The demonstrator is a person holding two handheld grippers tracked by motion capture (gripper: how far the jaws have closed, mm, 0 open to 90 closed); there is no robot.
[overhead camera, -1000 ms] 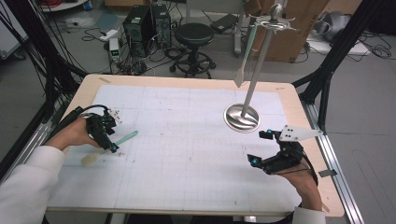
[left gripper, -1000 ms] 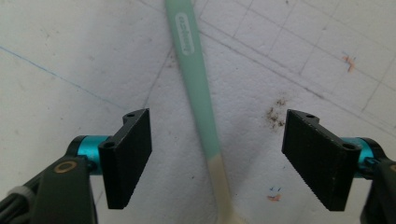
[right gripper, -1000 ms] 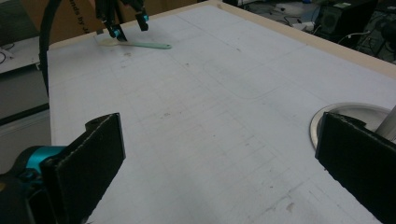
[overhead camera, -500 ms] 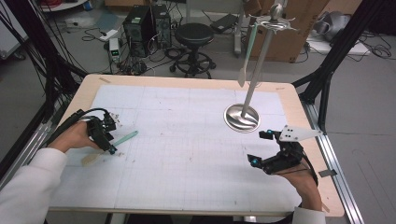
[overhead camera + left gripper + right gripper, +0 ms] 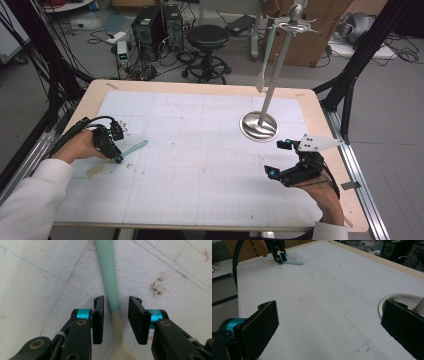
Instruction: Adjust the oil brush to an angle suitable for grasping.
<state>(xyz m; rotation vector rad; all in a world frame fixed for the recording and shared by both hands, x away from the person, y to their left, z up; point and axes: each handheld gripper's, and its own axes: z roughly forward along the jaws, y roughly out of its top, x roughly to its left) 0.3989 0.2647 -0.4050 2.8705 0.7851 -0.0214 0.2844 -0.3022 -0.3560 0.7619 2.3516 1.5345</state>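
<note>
A spatula with a mint-green handle and a cream blade lies flat on the white gridded mat at the table's left. My left gripper points down over it. In the left gripper view the handle runs between the two black pads. The jaws have just been closing on it, and a thin gap still shows on each side, so my left gripper is open. My right gripper rests low near the front right, open wide with nothing between its jaws.
A metal stand with a round base and a slanted pole rises at the back right; a second spatula hangs from its top hooks. The base lies just ahead of my right gripper. Brown specks dot the mat.
The left gripper's jaws have narrowed around the spatula handle, and the hand has settled slightly lower over it. The spatula and the right gripper have not moved.
</note>
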